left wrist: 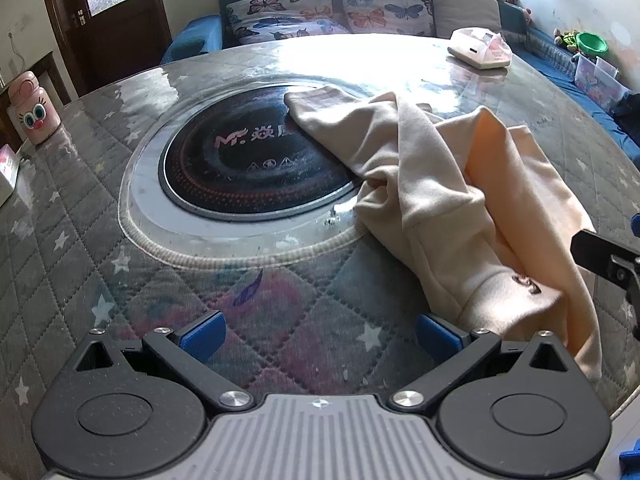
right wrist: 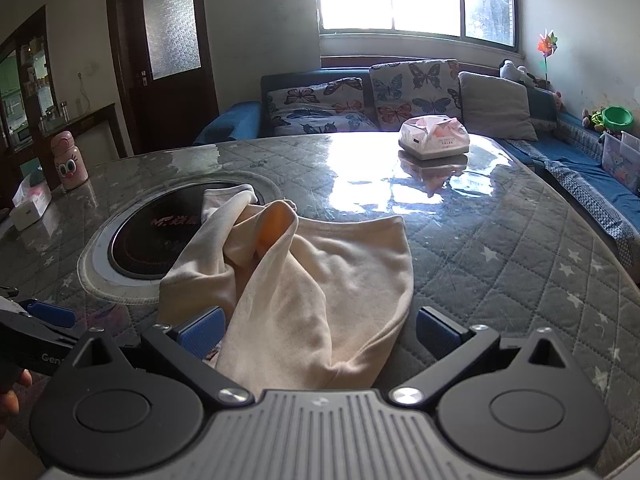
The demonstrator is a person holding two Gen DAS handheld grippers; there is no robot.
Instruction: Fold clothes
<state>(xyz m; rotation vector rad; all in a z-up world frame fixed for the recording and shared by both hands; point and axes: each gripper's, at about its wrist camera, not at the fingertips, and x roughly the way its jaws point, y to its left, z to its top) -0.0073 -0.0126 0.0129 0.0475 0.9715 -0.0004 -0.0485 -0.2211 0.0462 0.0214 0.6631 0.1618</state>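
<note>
Cream garment [left wrist: 460, 200] crumpled, long axis toward cooktop [left wrist: 240, 160].

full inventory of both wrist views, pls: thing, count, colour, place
garment: 1, cream, crumpled on table, partly over cooktop
cooktop: 1, black, round, set into table
table: 1, grey quilted star cover
tissue box: 1, white-pink, far side of table
bottle: 1, pink cartoon face, table's left edge
cushions: 3, two butterfly-print, one grey, on blue sofa
bowl: 1, green, sofa's right end
left gripper: open, over bare table
right gripper: open, astride garment's near edge
</note>
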